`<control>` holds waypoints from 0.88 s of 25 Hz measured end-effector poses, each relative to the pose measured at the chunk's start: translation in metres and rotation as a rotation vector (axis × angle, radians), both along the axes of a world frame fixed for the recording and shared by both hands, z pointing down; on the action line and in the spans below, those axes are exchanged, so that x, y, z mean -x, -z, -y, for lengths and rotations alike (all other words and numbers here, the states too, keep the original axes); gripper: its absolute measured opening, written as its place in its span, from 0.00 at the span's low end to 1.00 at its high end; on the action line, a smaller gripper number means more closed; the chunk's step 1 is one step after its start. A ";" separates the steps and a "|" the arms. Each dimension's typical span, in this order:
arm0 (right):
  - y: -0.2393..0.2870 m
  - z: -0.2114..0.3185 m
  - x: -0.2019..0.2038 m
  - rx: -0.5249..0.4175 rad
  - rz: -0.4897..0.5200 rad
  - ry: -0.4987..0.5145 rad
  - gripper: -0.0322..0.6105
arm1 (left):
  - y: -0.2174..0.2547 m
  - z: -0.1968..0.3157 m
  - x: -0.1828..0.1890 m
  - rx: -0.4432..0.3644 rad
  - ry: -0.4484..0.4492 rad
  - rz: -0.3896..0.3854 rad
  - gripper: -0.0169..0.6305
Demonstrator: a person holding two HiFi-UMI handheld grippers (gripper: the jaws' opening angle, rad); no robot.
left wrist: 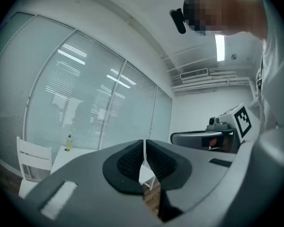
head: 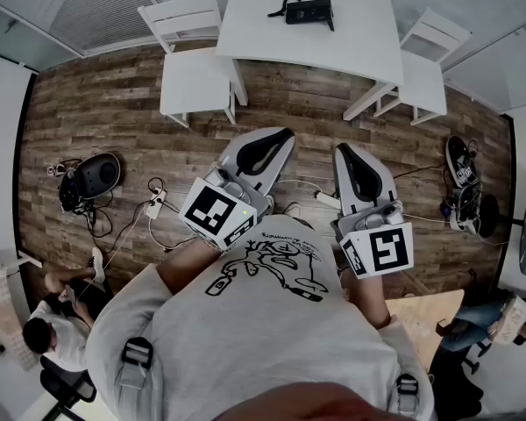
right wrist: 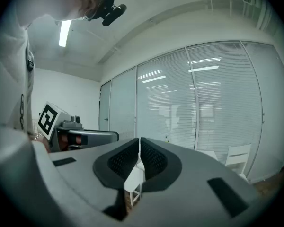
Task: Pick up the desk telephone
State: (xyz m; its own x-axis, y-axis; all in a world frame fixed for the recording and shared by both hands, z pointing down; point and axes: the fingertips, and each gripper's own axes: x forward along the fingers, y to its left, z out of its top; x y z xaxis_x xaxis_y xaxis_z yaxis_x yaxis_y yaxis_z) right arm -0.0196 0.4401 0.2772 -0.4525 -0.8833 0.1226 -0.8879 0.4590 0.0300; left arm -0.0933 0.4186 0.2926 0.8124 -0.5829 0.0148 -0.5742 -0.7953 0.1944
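The black desk telephone (head: pixel 309 10) lies on the far side of a white table (head: pixel 333 46) at the top of the head view, its handset cord curling to the left. Both grippers are held close to my chest, well short of the table. My left gripper (head: pixel 276 140) is shut with nothing between its jaws; its own view shows the ribbed pads (left wrist: pixel 132 161) pressed together. My right gripper (head: pixel 347 158) is likewise shut and empty, its pads (right wrist: pixel 151 159) touching. Neither gripper view shows the telephone.
Two white chairs (head: pixel 188 55) (head: pixel 425 64) flank the table. Cables and a power strip (head: pixel 155 207) lie on the wood floor beside a black device (head: pixel 92 175); shoes (head: pixel 460 160) sit at right. A person (head: pixel 48 327) sits at lower left. A glass wall with blinds (left wrist: pixel 85 103) stands behind the table.
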 end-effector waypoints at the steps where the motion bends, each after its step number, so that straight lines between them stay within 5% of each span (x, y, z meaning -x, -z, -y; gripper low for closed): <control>1: -0.001 0.001 0.002 0.001 -0.002 0.000 0.07 | -0.001 0.001 0.002 0.002 -0.001 -0.001 0.05; 13: -0.017 0.022 0.018 0.026 0.048 -0.016 0.07 | -0.022 0.021 0.030 0.051 0.033 0.007 0.05; 22: -0.020 0.075 -0.017 0.013 0.059 -0.024 0.07 | -0.022 0.076 -0.006 0.047 0.029 0.013 0.05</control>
State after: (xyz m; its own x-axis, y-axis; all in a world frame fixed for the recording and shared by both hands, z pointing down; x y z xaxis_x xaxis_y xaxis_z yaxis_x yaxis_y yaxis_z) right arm -0.0029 0.3649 0.2968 -0.4381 -0.8925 0.1077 -0.8987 0.4377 -0.0285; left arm -0.0876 0.3424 0.3150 0.7949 -0.6045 0.0532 -0.5994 -0.7685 0.2238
